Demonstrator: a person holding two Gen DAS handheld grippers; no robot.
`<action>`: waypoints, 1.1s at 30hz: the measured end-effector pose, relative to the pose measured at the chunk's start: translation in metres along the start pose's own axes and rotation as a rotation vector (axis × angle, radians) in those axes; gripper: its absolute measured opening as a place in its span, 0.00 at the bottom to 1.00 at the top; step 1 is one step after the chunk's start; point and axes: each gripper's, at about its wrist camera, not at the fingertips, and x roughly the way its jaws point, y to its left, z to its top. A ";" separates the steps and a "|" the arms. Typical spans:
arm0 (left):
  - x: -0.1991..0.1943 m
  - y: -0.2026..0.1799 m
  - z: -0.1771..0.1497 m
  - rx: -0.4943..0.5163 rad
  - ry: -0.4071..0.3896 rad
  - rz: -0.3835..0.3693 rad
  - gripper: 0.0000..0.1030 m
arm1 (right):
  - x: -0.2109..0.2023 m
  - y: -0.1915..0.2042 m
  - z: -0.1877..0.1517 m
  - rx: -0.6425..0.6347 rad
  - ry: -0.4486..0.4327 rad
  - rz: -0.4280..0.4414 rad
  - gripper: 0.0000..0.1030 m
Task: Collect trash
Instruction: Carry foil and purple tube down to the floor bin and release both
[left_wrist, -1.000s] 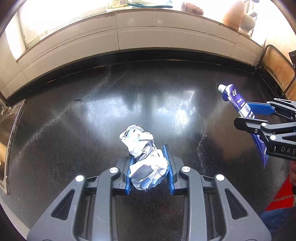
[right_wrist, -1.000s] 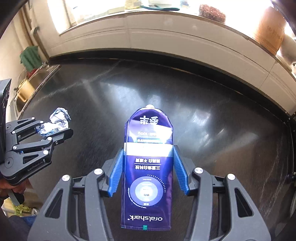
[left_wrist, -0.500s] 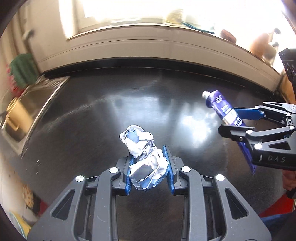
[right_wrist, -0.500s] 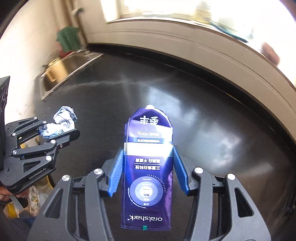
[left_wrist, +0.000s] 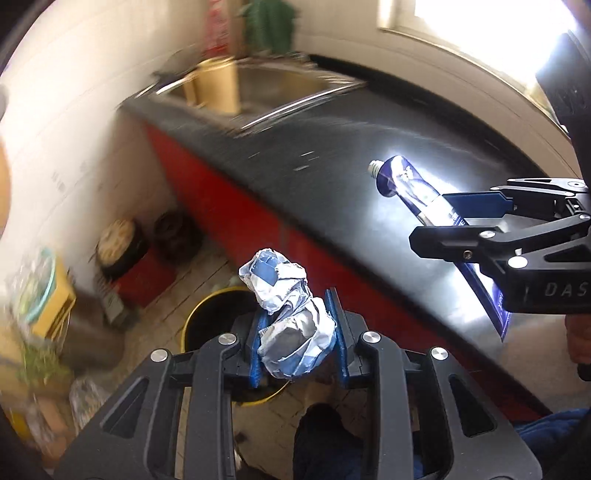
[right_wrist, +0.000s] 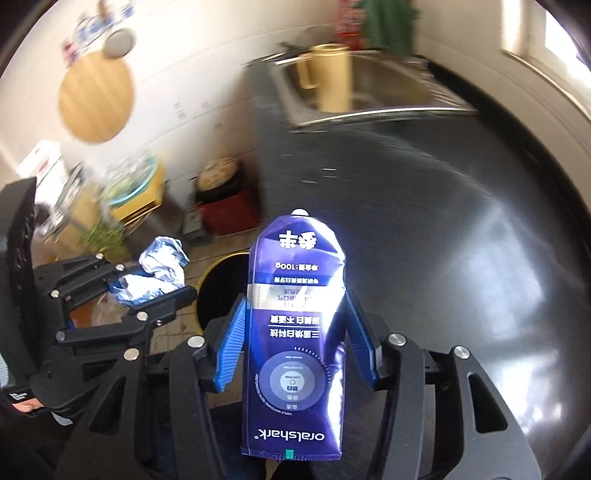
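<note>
left claw (left_wrist: 298, 334) is clamped on a crumpled paper wad (left_wrist: 291, 317) above the yellow-rimmed trash bin (left_wrist: 195, 325), right claw (right_wrist: 295, 343) pinching the oralshark toothpaste tube (right_wrist: 295, 332).

The right gripper (right_wrist: 295, 336) clamps a purple toothpaste tube (right_wrist: 295, 332) over the black worktop's (right_wrist: 461, 221) left edge; the left gripper (right_wrist: 147, 291) pinches crumpled foil (right_wrist: 159, 269) above a yellow-rimmed bin (right_wrist: 218, 284).

Window glare (upper right), blurred edges.

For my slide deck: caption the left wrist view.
Left gripper clamps crumpled blue-white paper wad above yellow-rimmed bin.
</note>
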 end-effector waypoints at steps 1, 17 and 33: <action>0.002 0.017 -0.007 -0.040 0.008 0.016 0.28 | 0.009 0.011 0.006 -0.026 0.010 0.017 0.50; 0.056 0.117 -0.042 -0.247 0.054 0.044 0.28 | 0.125 0.070 0.047 -0.155 0.183 0.087 0.50; 0.070 0.129 -0.043 -0.215 0.062 0.015 0.64 | 0.135 0.072 0.061 -0.145 0.185 0.069 0.62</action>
